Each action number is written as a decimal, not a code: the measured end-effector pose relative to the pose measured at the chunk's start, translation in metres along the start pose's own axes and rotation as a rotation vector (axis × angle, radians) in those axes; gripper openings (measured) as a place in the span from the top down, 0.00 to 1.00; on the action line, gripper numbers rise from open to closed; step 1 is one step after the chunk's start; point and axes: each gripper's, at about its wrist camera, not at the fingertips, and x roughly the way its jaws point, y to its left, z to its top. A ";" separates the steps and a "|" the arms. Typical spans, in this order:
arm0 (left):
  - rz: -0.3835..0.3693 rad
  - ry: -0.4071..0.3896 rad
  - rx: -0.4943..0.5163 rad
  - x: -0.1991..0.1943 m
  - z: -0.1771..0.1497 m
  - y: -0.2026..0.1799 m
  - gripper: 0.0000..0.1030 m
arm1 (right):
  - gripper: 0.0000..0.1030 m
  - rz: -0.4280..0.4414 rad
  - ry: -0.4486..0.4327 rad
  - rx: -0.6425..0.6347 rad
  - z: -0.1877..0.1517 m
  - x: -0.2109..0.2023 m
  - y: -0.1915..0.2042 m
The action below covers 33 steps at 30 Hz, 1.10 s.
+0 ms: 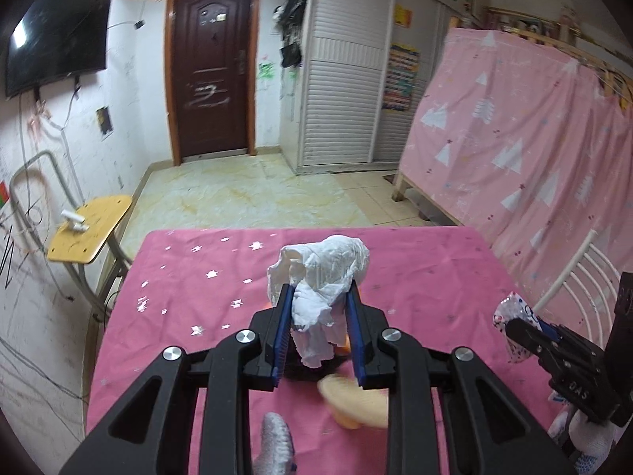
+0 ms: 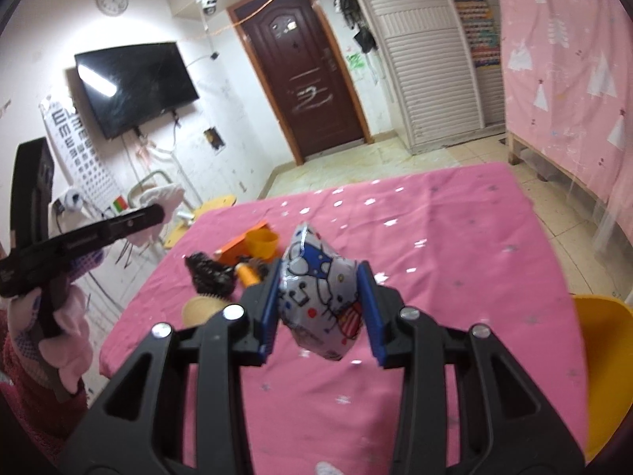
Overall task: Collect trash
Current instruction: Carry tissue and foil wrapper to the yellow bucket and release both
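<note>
Left hand-held gripper [image 1: 318, 316]: clenched on a crumpled white tissue [image 1: 322, 277], which sticks out above the blue pads and hangs below them, clear of the cloth.
Right hand-held gripper [image 2: 322, 304]: grasping a printed foil wrapper [image 2: 320, 293] with cartoon figures, blue and red patches; both pads press its sides and it is lifted off the surface.
Tabletop [image 2: 455, 261]: covered in pink cloth with silver stars.
Items on the tabletop: a tan disc-shaped thing [image 2: 198, 308], a dark bristly clump [image 2: 209, 273], an orange cup [image 2: 261, 243] and a flat orange piece [image 2: 237, 243], grouped left of the right hand-held gripper, near the wrapper but apart from it.
Beside the tabletop: a yellow seat [image 2: 605, 364] at the right edge, a wooden chair [image 1: 91, 229] on the left by the wall.
Floor [image 1: 245, 194]: pale marbled tiles.
Far side: pink sheet with white trees [image 1: 526, 134] draped over a wooden frame on the right, white slatted wardrobe [image 1: 348, 79], dark brown door [image 1: 213, 63], black wall screen [image 1: 55, 35].
</note>
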 end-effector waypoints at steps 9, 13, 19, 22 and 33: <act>-0.060 -0.012 0.099 -0.004 0.007 -0.075 0.83 | 0.65 -0.069 -0.098 0.091 0.005 -0.047 -0.061; -0.101 -0.018 0.138 -0.005 0.010 -0.111 0.83 | 0.65 -0.117 -0.149 0.132 0.007 -0.072 -0.091; -0.160 -0.015 0.212 0.000 0.010 -0.171 0.83 | 0.65 -0.236 -0.195 0.151 0.005 -0.097 -0.124; -0.187 -0.009 0.249 0.001 0.007 -0.200 0.83 | 0.65 -0.277 -0.207 0.174 0.001 -0.104 -0.141; -0.296 0.055 0.320 0.017 -0.007 -0.272 0.83 | 0.46 -0.366 -0.210 0.273 -0.016 -0.113 -0.195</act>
